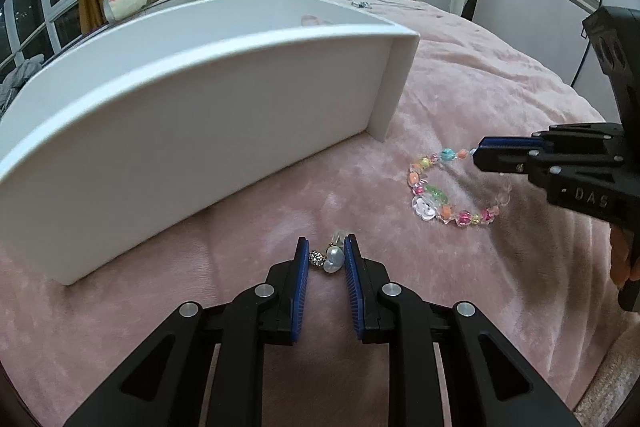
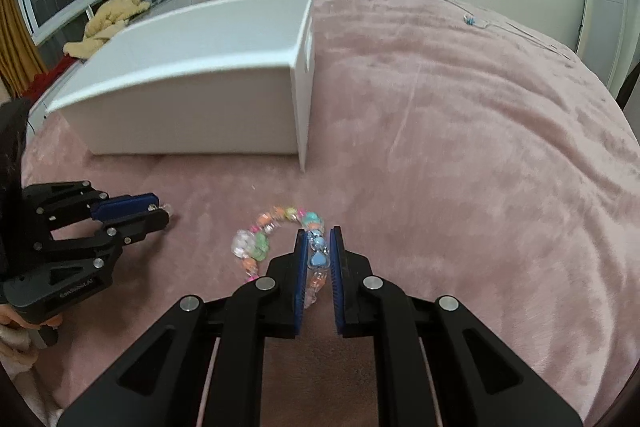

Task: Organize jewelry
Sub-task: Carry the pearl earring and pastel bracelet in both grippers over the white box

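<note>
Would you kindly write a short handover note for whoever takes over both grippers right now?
Left gripper: shut on the pearl-and-rhinestone earring, just above the pink plush blanket.
Right gripper: shut on one end of the multicoloured plastic bead bracelet; the rest of it trails on the blanket.
White open-top box: stands behind both pieces; something pink shows inside it by the far wall.
Done: both pieces gripped.
Left: put each into the box, probably; a thin chain with a blue charm lies at the blanket's far edge.

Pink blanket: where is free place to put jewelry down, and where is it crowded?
Free: the wide pink blanket right of the white box, up to a small blue trinket far back. Crowded: in front of the box, where the left gripper clamps a pearl charm and the right gripper clamps the colourful bead bracelet.
</note>
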